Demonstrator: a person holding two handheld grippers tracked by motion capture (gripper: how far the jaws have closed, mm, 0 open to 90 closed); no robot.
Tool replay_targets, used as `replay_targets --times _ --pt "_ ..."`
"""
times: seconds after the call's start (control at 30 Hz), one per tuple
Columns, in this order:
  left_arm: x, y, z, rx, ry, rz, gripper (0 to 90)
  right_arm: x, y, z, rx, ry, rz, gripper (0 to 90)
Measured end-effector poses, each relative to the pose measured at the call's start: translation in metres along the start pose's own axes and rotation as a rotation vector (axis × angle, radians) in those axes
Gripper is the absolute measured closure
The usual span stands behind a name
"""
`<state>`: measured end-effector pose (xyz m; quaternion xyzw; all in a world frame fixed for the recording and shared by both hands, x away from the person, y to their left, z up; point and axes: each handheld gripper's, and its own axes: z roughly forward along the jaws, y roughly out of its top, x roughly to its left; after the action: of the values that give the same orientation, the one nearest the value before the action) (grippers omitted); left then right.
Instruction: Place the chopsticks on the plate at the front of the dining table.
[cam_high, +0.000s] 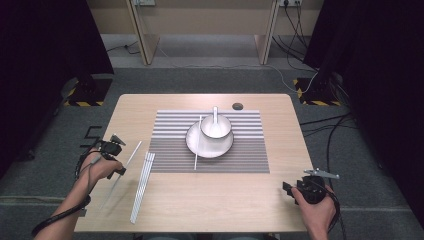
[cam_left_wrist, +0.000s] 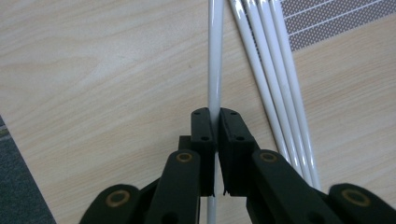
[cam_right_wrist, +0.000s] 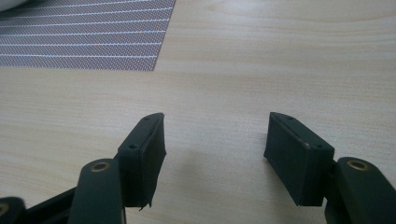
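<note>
At the table's (cam_high: 165, 210) left side the left gripper (cam_left_wrist: 215, 122) has its jaws clenched on one white chopstick (cam_left_wrist: 215, 56) — it runs slantwise past the hand, just left of the bundle of chopsticks (cam_high: 142, 185) lying on the wood. In the middle, a striped mat (cam_high: 240, 150) carries a plate (cam_high: 194, 142) with a bowl (cam_high: 222, 125) and spoon (cam_high: 215, 114), another chopstick (cam_high: 197, 145) across the plate's left part. At the right the right gripper (cam_right_wrist: 215, 156) hovers near the table's edge — jaws released, nothing between them.

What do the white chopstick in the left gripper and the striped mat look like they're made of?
Chopstick: probably glossy plastic or melamine, since it is smooth and white with a bright highlight along it. Striped mat: likely woven vinyl or fabric, showing a fine mesh texture with a matte look.
</note>
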<state>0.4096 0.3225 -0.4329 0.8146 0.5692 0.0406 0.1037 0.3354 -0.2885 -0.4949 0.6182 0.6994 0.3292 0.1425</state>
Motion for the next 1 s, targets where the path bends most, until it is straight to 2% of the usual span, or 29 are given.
replay_targets --times 0.23,1.0 --pt "-0.004 0.006 -0.002 -0.016 -0.011 -0.002 84.8 0.0 0.0 0.0 -0.002 -0.001 0.0 38.1" --pt "-0.015 0.021 -0.005 -0.03 -0.002 0.004 84.8 -0.001 0.0 0.0 -0.002 0.0 0.0 38.1"
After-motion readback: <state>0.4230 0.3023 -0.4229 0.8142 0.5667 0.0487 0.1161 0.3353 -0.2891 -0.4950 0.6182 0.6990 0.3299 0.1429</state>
